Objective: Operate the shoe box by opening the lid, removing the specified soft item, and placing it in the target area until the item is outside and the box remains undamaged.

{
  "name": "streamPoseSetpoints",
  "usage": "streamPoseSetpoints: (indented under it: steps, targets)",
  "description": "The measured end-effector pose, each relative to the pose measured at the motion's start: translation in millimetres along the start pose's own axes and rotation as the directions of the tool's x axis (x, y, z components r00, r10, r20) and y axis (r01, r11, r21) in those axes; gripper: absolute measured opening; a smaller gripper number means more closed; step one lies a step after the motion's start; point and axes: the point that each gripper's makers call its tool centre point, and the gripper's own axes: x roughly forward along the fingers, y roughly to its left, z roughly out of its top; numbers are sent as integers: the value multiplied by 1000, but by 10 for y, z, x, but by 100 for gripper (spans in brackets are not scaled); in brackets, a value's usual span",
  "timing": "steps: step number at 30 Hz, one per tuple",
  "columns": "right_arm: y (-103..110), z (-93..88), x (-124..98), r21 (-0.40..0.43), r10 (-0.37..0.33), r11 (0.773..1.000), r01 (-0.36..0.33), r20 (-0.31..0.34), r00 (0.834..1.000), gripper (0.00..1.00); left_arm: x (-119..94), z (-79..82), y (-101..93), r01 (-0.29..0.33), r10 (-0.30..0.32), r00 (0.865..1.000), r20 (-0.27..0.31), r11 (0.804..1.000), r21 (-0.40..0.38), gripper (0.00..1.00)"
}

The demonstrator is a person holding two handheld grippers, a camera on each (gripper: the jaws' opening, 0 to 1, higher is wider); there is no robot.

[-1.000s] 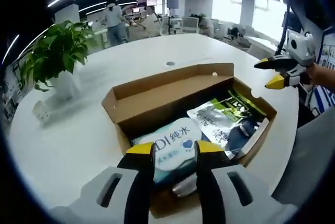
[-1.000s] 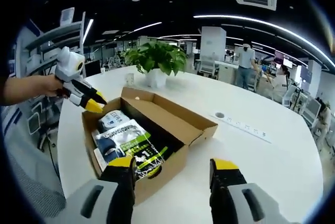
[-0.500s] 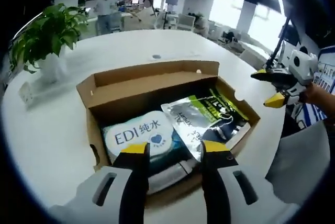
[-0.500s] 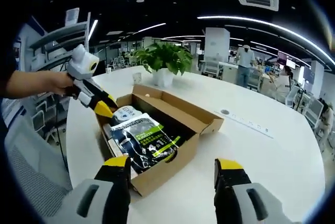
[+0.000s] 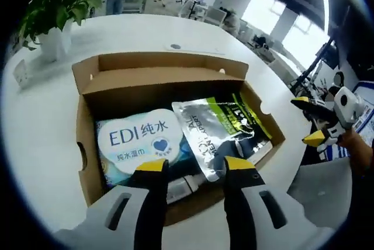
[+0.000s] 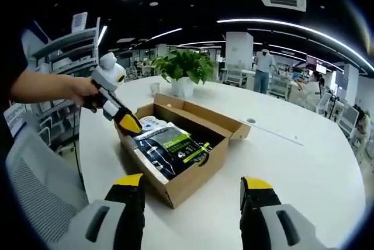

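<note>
The brown shoe box [image 5: 87,162] lies open on the white table, its lid [image 5: 158,66] folded back on the far side. Inside lie a white and blue wet-wipes pack [image 5: 137,142] and a silver, green and black pouch [image 5: 225,130]. My left gripper [image 5: 194,168] hovers open over the box's near end, nothing between its fingers. My right gripper [image 6: 191,183] is open and held off from the box [image 6: 187,177]. It appears at the right edge of the left gripper view [image 5: 315,122]. In the right gripper view the left gripper [image 6: 120,115] dips over the wipes pack [image 6: 153,124], next to the pouch [image 6: 172,145].
A potted plant [image 5: 55,4] [image 6: 184,66] stands on the table beyond the box. A cable port [image 6: 250,121] sits in the tabletop. A grey chair [image 6: 35,186] stands at the table's edge. People [image 6: 264,66] stand among desks in the background.
My left gripper has come forward and down over the box, so the contents look larger. My right gripper has drawn back a little from the box.
</note>
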Motion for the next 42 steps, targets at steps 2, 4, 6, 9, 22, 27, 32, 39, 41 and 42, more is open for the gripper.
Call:
streamPoseSetpoints:
  steps: [2,4,6,9,22,27,32,39,41,42]
  targets:
    - [8,-31,-37,12,-10,1000,10,2,1000,64,1,-8,-11,-2,2,1000,-7,1000,1,36]
    - [15,-66,-72,25,-21,999,21,5,1000,63,6,-29,-30,-2,3,1000,-18,1000,15,35]
    - [33,-97,-104,35,-27,999,27,6,1000,63,17,-60,-44,1,0,999,-35,1000,16,34]
    - [53,-126,-137,38,-36,999,36,8,999,63,49,-99,-111,16,-14,998,-57,999,29,31]
    - [127,-142,-216,51,-55,997,54,20,998,55,181,-142,-121,22,-20,996,-85,1000,20,14]
    - [144,-135,-202,39,-46,998,45,19,999,53,127,-87,-82,8,-8,999,-49,1000,9,2]
    - [168,-92,-172,31,-32,999,31,28,999,50,120,-100,-88,11,-11,998,-54,1000,-11,2]
    - [214,-33,-131,16,-14,1000,14,33,999,48,59,-62,-126,14,-15,999,-35,1000,-23,1]
    - [218,-16,-119,10,-10,1000,10,34,999,47,39,-32,-140,17,-18,1000,-26,999,-29,0]
    - [221,-3,-112,6,-7,1000,7,36,999,47,30,-20,-147,19,-19,1000,-22,999,-33,0]
